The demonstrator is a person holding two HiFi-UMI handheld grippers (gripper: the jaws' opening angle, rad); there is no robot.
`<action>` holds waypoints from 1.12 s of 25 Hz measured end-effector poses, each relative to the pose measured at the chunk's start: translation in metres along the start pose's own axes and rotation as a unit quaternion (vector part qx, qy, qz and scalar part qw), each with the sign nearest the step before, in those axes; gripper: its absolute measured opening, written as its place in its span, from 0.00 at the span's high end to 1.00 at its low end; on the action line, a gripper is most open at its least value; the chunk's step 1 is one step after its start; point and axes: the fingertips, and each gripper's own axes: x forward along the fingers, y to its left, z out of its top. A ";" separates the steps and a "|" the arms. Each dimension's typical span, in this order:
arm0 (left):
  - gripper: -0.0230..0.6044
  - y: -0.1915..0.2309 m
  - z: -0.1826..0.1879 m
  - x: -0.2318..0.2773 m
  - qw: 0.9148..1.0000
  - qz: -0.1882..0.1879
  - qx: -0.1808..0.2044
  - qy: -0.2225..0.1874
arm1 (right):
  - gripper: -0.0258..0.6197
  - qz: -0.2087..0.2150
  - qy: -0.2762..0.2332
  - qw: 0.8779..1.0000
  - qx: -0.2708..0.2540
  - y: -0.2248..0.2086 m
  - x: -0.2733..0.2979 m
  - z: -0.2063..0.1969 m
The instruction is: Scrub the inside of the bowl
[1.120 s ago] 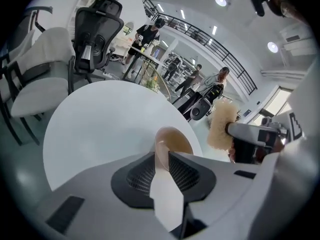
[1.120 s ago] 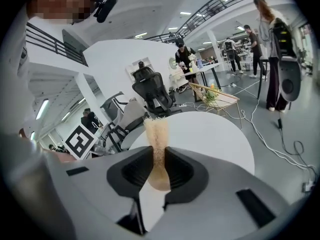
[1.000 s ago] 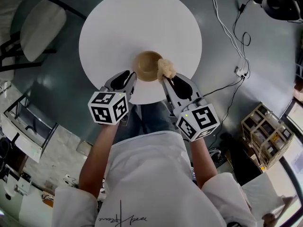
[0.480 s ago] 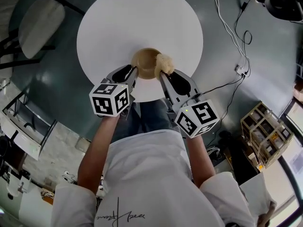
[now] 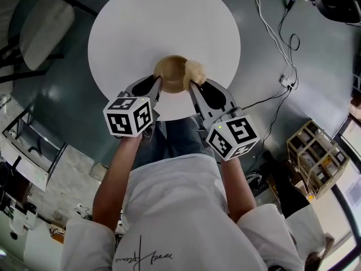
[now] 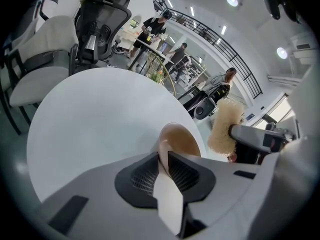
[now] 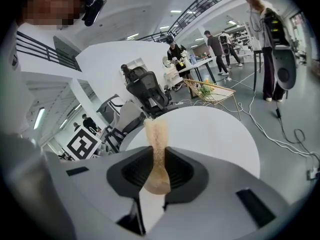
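White round table (image 5: pixel 141 33), with the tan bowl (image 5: pixel 171 74) near its front edge. My left gripper (image 5: pixel 156 86) is clamped on the bowl's near rim. My right gripper (image 5: pixel 194 86) pinches the beige sponge (image 5: pixel 196 70) beside the bowl's right rim.

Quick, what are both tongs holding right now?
Left tongs: closed on the rim of the tan round bowl.
Right tongs: closed on the beige fluffy scrubbing sponge.

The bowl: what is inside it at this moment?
The bowl looks empty inside: only its bare tan wall shows. The sponge, in the right gripper, is beside its right rim, not in it. The left gripper covers the inside near the clamped rim.
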 end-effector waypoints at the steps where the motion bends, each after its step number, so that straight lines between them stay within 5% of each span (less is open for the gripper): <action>1: 0.87 0.000 0.000 0.000 1.000 0.001 -0.002 0.000 | 0.83 0.000 0.001 1.000 -0.003 -0.001 0.002 0.000; 28: 0.94 0.007 0.002 -0.001 0.998 0.021 -0.053 -0.029 | 0.83 -0.030 0.062 0.996 -0.048 -0.016 0.046 -0.026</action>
